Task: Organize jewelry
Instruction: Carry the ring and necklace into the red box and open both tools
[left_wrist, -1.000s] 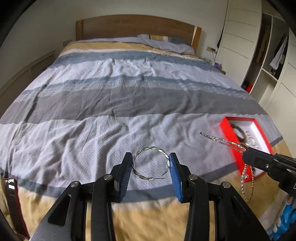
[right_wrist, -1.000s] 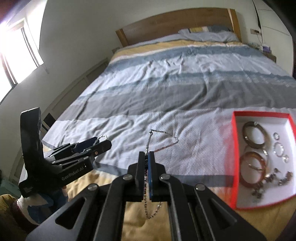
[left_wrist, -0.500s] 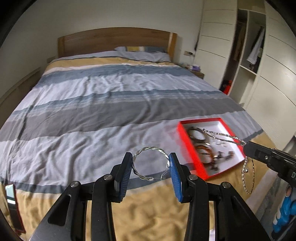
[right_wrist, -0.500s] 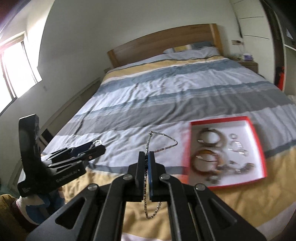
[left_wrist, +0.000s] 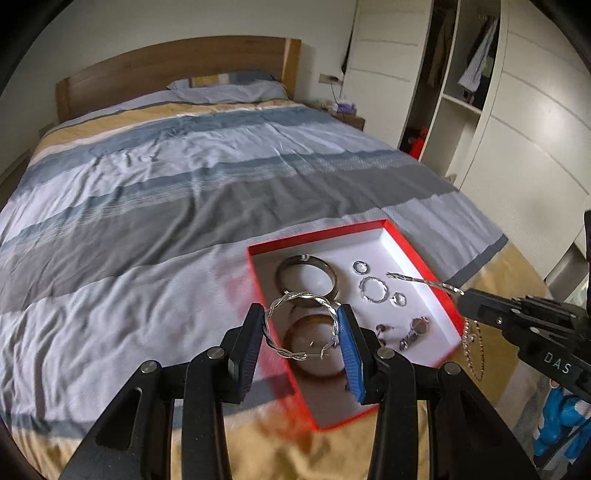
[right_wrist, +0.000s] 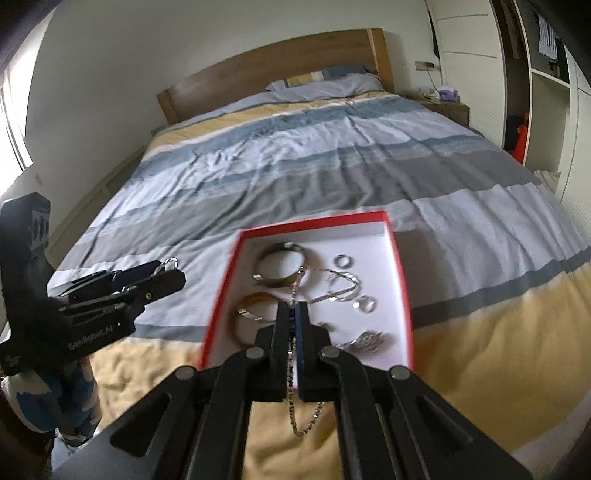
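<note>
We start at the left, where the striped bed fills most of both views, its wooden headboard against the far wall.

Our left gripper holds a twisted silver hoop between its two pads, the fingers spread to the hoop's width and pressing on its left and right sides. The hoop hangs in the air over the near left part of the box, a red-walled tray with a white floor lying on the bed near its foot. In the right wrist view the left gripper shows side-on, left of the box, with a bit of the hoop glinting at its tip.

Inside the box we see two bangles, the farther one dark metal and the nearer one brown, then three small rings toward the right wall, and a small heap of earrings at the near right.

Farther right, our right gripper has its fingers pressed together on a chain. One end of the chain stretches forward over the box above the rings, and the other hangs in a loop under the fingers. In the left wrist view the right gripper reaches in from the right over the box's right wall, with the chain sticking out toward the rings.

A white wardrobe stands at the far right.
</note>
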